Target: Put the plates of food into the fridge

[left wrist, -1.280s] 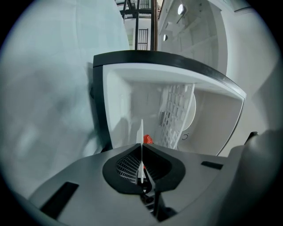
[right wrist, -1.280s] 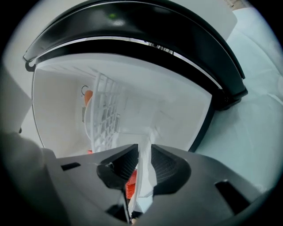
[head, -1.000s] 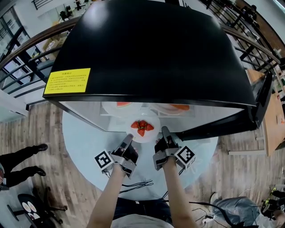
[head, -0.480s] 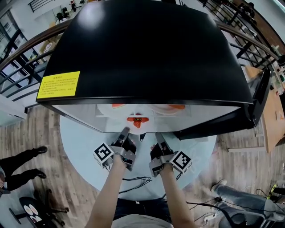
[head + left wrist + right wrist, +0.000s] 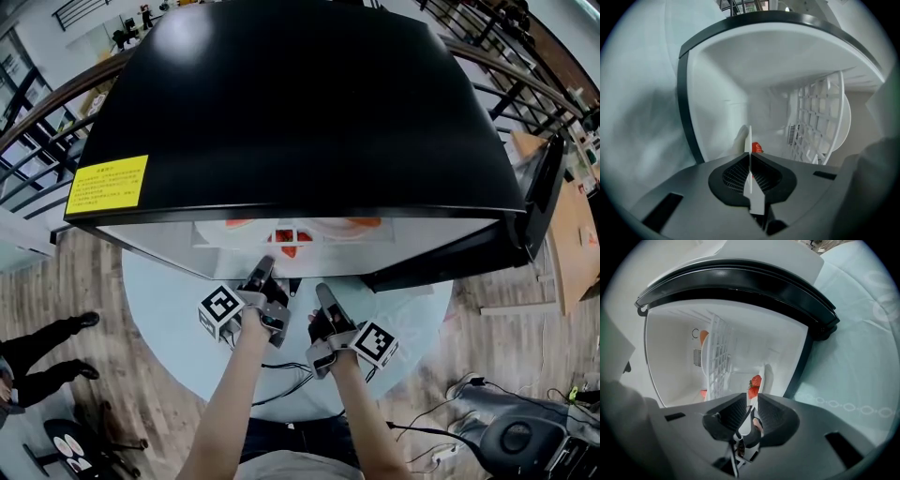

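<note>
White plate (image 5: 305,231) of strawberries (image 5: 289,237) at the mouth of the black fridge (image 5: 281,103), pinched by both tools.
Left tool (image 5: 265,265) is clamped on the plate's thin rim, which shows edge-on between its closed jaws. Right tool (image 5: 321,291) grips the opposite rim, with its jaws drawn in on it. The plate sits just inside the fridge's open front, on the worktop side of the fridge's white wire shelf (image 5: 818,117). More orange-red food (image 5: 704,337) lies deeper in the fridge, past that shelf. The door (image 5: 539,202) hangs open at the fridge's right. The fridge stands on a round pale-blue worktop (image 5: 169,309).
</note>
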A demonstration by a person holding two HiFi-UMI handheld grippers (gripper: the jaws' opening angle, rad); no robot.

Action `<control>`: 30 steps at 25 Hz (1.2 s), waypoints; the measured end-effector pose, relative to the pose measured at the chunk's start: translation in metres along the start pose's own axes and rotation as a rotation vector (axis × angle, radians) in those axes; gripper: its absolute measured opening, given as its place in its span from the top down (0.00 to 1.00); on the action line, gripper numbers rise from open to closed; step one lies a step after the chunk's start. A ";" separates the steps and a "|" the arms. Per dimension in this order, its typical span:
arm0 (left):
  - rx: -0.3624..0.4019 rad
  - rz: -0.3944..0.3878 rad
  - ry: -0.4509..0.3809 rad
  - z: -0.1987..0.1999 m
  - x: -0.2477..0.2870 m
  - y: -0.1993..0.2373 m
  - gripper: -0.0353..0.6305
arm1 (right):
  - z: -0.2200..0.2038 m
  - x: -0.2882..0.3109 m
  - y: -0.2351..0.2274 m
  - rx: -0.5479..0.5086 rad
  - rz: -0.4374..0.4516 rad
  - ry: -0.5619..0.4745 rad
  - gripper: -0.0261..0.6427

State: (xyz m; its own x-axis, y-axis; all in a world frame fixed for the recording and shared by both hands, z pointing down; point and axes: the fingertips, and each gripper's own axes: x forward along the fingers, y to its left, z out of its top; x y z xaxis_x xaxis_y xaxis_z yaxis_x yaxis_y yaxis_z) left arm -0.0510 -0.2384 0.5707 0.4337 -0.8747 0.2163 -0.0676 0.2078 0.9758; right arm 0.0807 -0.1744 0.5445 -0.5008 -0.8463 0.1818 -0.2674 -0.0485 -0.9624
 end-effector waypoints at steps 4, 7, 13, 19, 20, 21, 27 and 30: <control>0.023 0.083 0.012 0.002 0.003 0.009 0.92 | -0.005 0.003 0.007 0.042 0.029 0.000 0.84; 0.050 0.151 0.027 0.002 0.003 0.014 0.92 | -0.006 0.002 0.006 0.029 0.023 0.008 0.84; 0.076 0.252 0.026 0.003 0.003 0.011 0.79 | -0.010 0.000 0.006 0.019 0.010 0.018 0.84; 0.096 0.304 0.034 0.004 -0.006 0.014 0.78 | -0.012 -0.002 0.007 0.021 0.002 0.017 0.84; 0.108 0.316 0.034 0.004 -0.010 0.015 0.78 | -0.011 -0.003 0.006 0.008 -0.011 0.016 0.84; 0.121 0.326 0.032 0.004 -0.013 0.016 0.78 | -0.010 -0.004 0.006 -0.001 -0.015 0.015 0.84; 0.279 0.350 0.030 0.002 -0.042 0.014 0.78 | -0.012 -0.008 0.027 -0.104 0.047 0.011 0.85; 0.398 0.316 0.041 -0.005 -0.058 0.004 0.78 | -0.015 -0.015 0.033 -0.239 0.023 0.004 0.88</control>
State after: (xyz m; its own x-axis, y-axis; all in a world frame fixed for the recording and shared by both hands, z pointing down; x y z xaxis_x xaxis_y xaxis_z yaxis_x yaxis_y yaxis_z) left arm -0.0717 -0.1843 0.5618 0.3711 -0.7766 0.5090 -0.5344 0.2697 0.8011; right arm 0.0675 -0.1553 0.5130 -0.5124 -0.8434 0.1614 -0.4427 0.0984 -0.8912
